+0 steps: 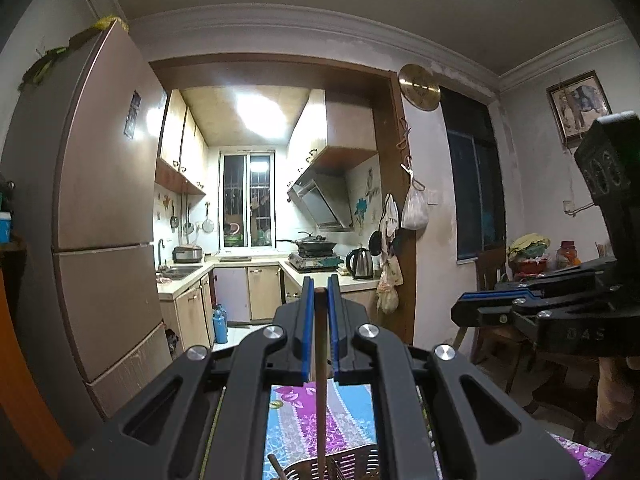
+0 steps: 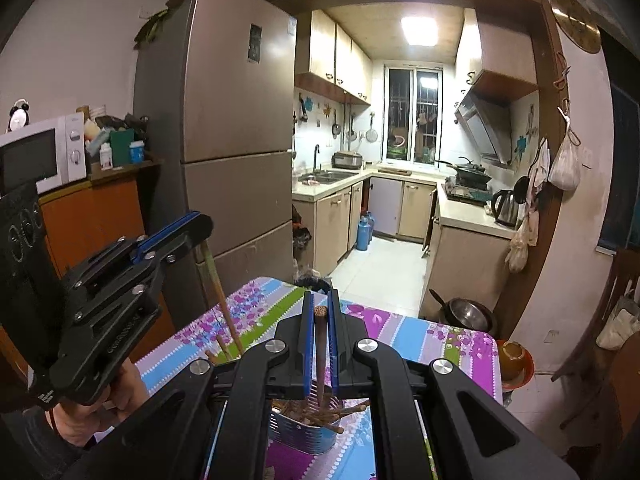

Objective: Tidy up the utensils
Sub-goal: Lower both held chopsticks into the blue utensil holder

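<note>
Left wrist view: the left gripper (image 1: 320,292) has its fingers squeezed tight on 1 brown chopstick (image 1: 320,360), which stands straight up so it can drop end-first. Right below it sits a metal basket (image 1: 344,460) on the flowery tabletop (image 1: 352,412). The right gripper (image 1: 472,300) is off to the side.

Right wrist view: the right gripper (image 2: 320,312) is also closed on 1 dark chopstick (image 2: 321,352), held upright over a blue holder (image 2: 304,432) (already stuffed with sticks lying every which way). Each hand carries just 1 stick, likely so it can be aimed neatly.
</note>
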The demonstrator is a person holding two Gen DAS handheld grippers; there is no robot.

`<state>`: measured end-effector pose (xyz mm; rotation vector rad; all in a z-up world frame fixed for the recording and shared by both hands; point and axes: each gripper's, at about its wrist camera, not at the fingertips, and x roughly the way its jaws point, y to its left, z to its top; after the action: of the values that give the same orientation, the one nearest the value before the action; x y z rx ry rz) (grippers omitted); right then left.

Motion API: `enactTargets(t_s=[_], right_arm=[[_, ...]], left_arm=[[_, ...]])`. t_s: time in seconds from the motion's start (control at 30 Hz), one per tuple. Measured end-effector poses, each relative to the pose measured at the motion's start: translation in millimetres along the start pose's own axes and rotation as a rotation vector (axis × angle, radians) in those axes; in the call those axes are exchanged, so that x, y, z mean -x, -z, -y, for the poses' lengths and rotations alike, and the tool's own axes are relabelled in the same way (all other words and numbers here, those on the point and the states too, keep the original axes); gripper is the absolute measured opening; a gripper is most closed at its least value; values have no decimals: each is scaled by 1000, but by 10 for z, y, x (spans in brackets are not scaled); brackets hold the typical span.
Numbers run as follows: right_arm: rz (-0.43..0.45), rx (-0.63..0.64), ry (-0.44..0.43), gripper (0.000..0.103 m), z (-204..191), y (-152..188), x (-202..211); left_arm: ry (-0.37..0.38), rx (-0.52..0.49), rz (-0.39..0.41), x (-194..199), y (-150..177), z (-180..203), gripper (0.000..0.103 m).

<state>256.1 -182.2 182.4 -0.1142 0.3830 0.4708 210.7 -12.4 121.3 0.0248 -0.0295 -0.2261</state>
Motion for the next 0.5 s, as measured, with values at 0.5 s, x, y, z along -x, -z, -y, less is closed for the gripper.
enactTargets(t_s=[0.5], right_arm=[[-47, -14, -12, 8, 42, 117, -296]], left_arm=[[-16, 2, -31, -204, 220, -88, 5]])
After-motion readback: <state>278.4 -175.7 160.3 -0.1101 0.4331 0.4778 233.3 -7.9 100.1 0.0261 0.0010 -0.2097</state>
